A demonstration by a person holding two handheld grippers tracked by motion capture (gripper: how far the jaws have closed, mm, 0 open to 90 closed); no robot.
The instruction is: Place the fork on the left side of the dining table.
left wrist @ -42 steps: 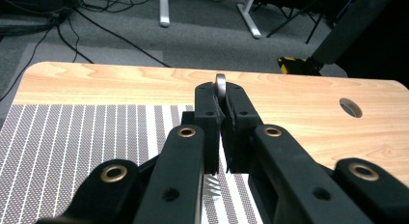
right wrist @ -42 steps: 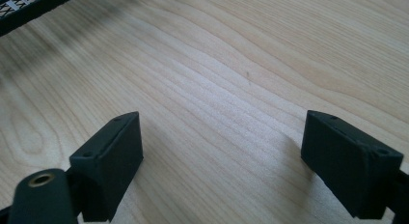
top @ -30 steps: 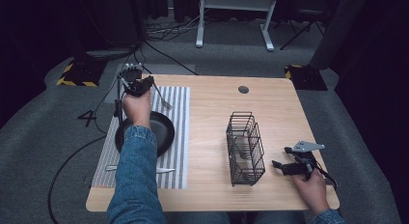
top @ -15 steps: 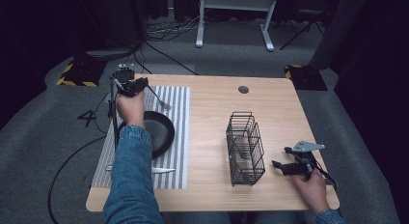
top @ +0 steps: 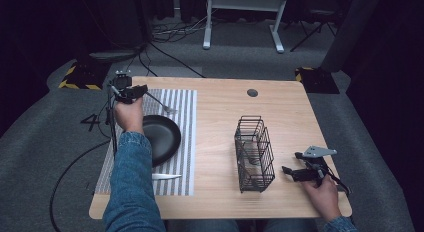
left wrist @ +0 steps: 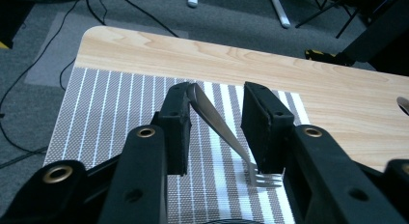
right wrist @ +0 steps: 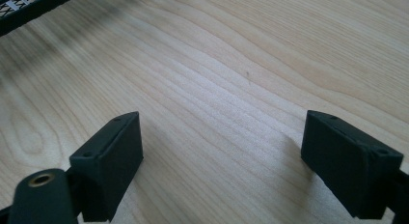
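My left gripper (top: 140,92) hovers over the far left corner of the striped placemat (top: 182,142). Its jaws have just been opening and stand apart. A silver fork (left wrist: 226,137) slants between them, its tines resting on the placemat (left wrist: 120,103) and its handle end leaning against one jaw tip of the left gripper (left wrist: 217,108). In the high view the fork (top: 162,106) lies just beyond the black plate (top: 162,137). My right gripper (top: 291,172) rests open near the table's front right, and the right gripper (right wrist: 222,156) has bare wood between its jaws.
A black wire basket (top: 255,152) stands right of centre on the wooden table (top: 220,107), with a utensil inside it. A knife (top: 165,176) lies on the placemat in front of the plate. A cable hole (top: 252,92) sits near the far edge.
My left hand has moved left and lowered toward the placemat's far corner. Its jaws have opened, and the fork now rests its tines on the mat. The right hand stayed still.
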